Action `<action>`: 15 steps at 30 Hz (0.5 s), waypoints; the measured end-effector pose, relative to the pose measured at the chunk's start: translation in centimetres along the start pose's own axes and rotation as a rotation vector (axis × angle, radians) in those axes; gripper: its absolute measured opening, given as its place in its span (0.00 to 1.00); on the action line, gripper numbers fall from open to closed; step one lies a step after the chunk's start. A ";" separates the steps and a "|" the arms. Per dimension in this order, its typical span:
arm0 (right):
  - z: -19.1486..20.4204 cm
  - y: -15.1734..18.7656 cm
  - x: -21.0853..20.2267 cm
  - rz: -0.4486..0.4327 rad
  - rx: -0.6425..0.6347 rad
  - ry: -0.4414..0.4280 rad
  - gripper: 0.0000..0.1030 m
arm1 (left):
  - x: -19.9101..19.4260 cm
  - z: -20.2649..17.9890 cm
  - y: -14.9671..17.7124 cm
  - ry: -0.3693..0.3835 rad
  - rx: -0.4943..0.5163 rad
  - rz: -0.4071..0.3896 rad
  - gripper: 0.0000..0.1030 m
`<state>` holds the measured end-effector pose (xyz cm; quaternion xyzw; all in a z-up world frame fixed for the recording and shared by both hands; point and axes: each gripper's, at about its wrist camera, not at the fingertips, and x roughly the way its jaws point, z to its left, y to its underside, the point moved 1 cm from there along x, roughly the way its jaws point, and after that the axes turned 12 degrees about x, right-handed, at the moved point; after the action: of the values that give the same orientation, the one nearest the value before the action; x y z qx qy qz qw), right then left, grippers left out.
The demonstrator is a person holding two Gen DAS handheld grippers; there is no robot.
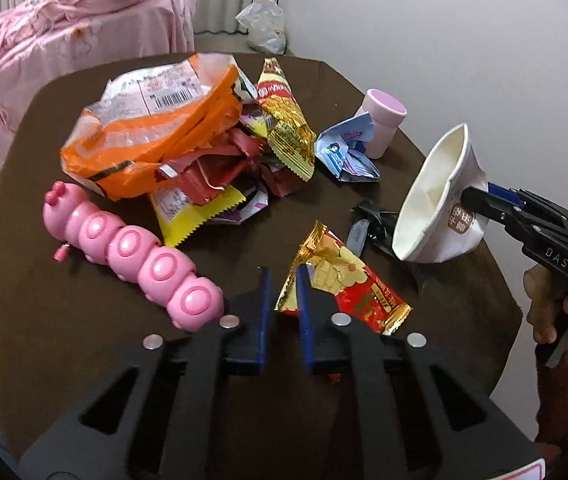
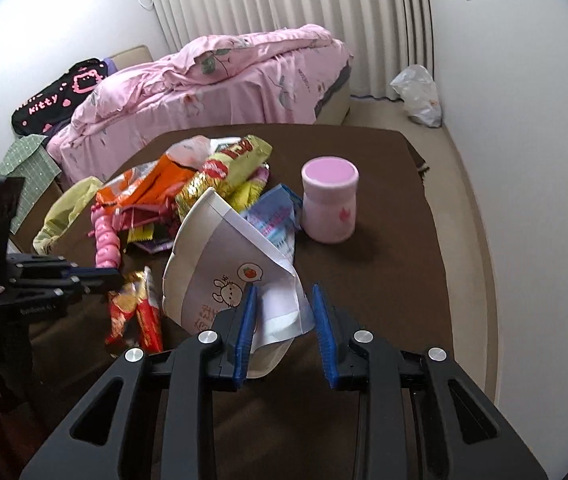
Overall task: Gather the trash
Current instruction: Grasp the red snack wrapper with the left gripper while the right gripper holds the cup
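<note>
A red and gold snack wrapper lies on the brown table, and my left gripper is shut on its near corner. In the right wrist view that wrapper stands on edge at the left gripper. My right gripper is shut on a crushed white paper cup with a rabbit print. The left wrist view shows the cup held above the table's right edge by the right gripper. A pile of wrappers with an orange bag sits behind.
A pink caterpillar toy lies left of my left gripper. A pink lidded cup stands upright at the back right, with a blue wrapper and a black scrap near it. A pink bed lies beyond the table, and a plastic bag is on the floor.
</note>
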<state>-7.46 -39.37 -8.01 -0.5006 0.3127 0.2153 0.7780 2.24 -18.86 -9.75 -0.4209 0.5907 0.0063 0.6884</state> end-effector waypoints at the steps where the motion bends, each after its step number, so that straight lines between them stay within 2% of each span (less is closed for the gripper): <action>1: 0.0 0.2 0.0 0.002 -0.006 0.014 0.27 | -0.3 0.0 0.2 -0.010 0.001 -0.006 0.08; 4: 0.2 1.0 0.2 0.024 -0.020 0.028 0.27 | -0.7 1.1 0.3 -0.045 -0.018 -0.020 0.08; 6: 0.3 1.4 0.4 0.038 -0.027 0.030 0.27 | -0.9 1.6 0.2 -0.017 -0.043 -0.043 0.08; 7: 0.4 1.5 0.6 0.045 -0.028 0.033 0.27 | -1.0 1.7 0.1 0.033 -0.057 -0.057 0.15; 8: 0.3 1.7 0.8 0.050 -0.024 0.036 0.27 | -0.9 1.6 -0.2 0.084 -0.064 -0.063 0.28; 9: 0.2 1.8 1.0 0.053 -0.017 0.038 0.27 | -0.8 1.3 -0.3 0.129 -0.065 -0.067 0.35; 10: 0.2 1.9 1.1 0.060 -0.010 0.037 0.27 | -0.6 1.0 -0.4 0.143 -0.055 -0.071 0.45; 12: 0.0 2.1 1.4 0.066 0.003 0.036 0.28 | 0.0 0.6 -0.4 0.102 -0.032 -0.058 0.46; 13: -0.1 2.2 1.4 0.063 0.004 0.033 0.30 | 0.4 1.0 -0.2 0.073 -0.039 -0.036 0.46; 15: 0.0 2.3 1.3 0.058 -0.007 0.030 0.36 | 0.2 1.8 0.1 0.064 -0.055 -0.042 0.43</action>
<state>-8.05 -38.44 -10.42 -0.4972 0.3378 0.2313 0.7649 3.75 -17.87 -10.06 -0.4520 0.6032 -0.0054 0.6571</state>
